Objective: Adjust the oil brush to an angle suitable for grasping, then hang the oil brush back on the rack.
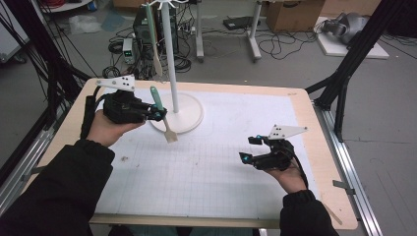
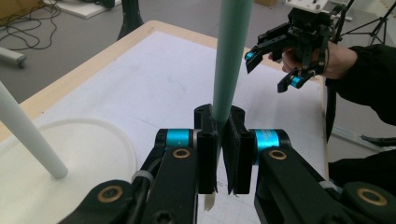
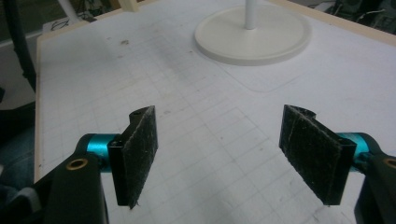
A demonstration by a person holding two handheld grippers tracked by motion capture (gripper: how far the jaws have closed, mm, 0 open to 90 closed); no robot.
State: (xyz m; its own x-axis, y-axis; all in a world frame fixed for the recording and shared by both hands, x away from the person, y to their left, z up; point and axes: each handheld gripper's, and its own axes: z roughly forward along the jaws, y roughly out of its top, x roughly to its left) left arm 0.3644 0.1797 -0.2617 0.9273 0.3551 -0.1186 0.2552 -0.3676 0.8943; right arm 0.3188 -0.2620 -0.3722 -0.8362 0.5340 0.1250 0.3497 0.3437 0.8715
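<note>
A spatula (image 1: pixel 157 100) with a pale green handle and a cream blade is tilted over the rim of a white stand's round base (image 1: pixel 191 118). My left gripper (image 1: pixel 156 116) is shut on it partway down. In the left gripper view the pads (image 2: pixel 208 154) press on the green handle (image 2: pixel 231 56), and the blade tip peeks out below the jaws. My right gripper (image 1: pixel 249 148) hovers over the mat at the right, open with nothing between its pads (image 3: pixel 140 154). It also appears across the table in the left gripper view (image 2: pixel 271 70), with its jaws apart.
The stand's white pole (image 1: pixel 171 59) rises from the base, and a second spatula (image 1: pixel 156 54) hangs from its top. A white gridded mat (image 1: pixel 221 172) covers the wooden table (image 1: pixel 314 142). Cables, a computer tower and boxes lie on the floor beyond.
</note>
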